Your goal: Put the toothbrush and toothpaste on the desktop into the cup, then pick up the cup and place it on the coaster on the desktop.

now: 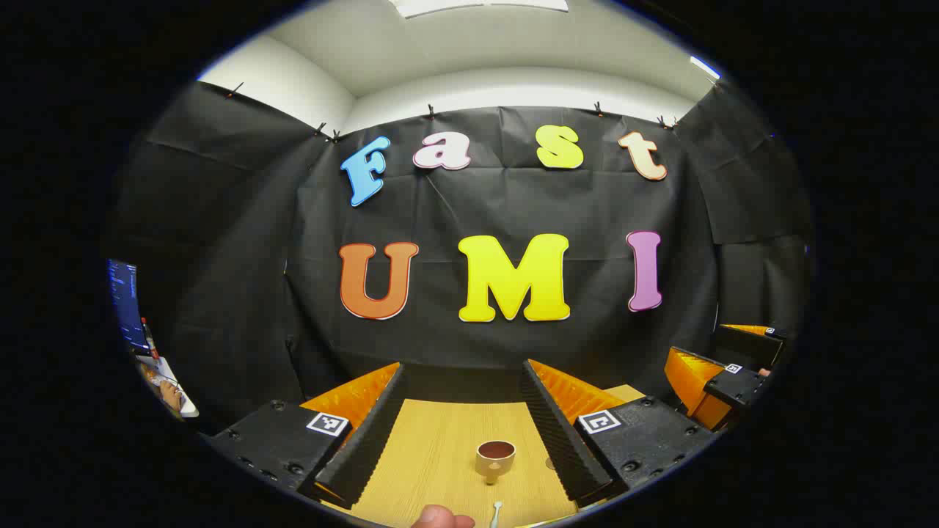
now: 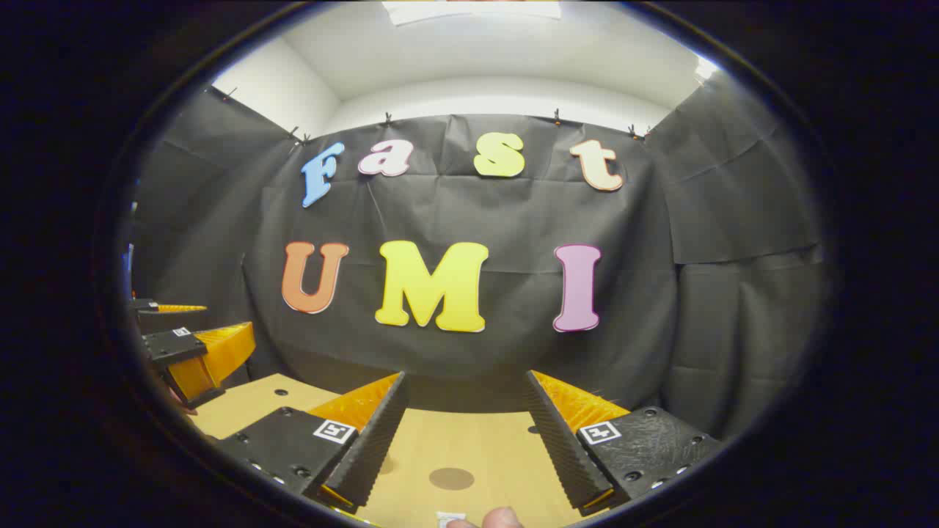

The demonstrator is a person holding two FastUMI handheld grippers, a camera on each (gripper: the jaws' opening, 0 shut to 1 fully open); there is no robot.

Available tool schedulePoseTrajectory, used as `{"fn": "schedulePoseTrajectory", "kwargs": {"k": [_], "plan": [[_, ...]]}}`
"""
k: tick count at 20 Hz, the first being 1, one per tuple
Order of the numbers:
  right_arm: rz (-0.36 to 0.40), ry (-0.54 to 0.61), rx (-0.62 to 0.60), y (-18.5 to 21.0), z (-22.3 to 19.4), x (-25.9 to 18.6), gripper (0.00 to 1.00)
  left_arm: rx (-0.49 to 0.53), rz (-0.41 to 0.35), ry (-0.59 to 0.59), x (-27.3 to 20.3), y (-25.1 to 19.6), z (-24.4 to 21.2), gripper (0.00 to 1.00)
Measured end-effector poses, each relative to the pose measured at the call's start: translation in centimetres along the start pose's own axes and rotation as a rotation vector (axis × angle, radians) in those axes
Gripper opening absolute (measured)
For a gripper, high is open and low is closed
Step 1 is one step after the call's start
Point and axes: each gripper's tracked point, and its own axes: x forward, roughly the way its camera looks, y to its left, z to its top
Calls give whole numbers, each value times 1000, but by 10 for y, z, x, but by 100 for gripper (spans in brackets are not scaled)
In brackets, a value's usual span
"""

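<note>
Here both hand-held grippers hover level over the wooden desk (image 1: 440,447), facing the back wall. The left hand-held gripper (image 1: 462,440) has its fingers spread wide with nothing between them, and the right hand-held gripper (image 2: 462,447) is likewise released and holding nothing.

In the left gripper view, the cup (image 1: 495,460), pale outside and dark inside, stands upright on the desk between the spread fingers and ahead of their tips, directly on the wood. I cannot see anything standing up out of it. At the bottom edge of that view lies a slim pale piece (image 1: 497,513), probably one end of the toothbrush, flat on the desk near the cup and outside it. In the right gripper view, a dark round disc, likely the coaster (image 2: 451,479), lies flat and bare between the fingers. A small white item (image 2: 451,518) peeks in at the lower edge; it may be the toothpaste, but too little shows to tell.

Judging by this, each open gripper sits lined up on its own target, the left toward cup and brush, the right over the coaster area.
</note>
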Motion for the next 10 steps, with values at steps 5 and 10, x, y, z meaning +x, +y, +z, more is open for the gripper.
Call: {"fn": "schedulePoseTrajectory", "kwargs": {"k": [5, 10], "plan": [[-14, -9, 33, 10, 4, 5, 95, -1, 3, -1, 6, 15, 0, 98], [-31, 3, 15, 10, -1, 12, 97, -4, -32, -12, 16, 6, 0, 98]]}}
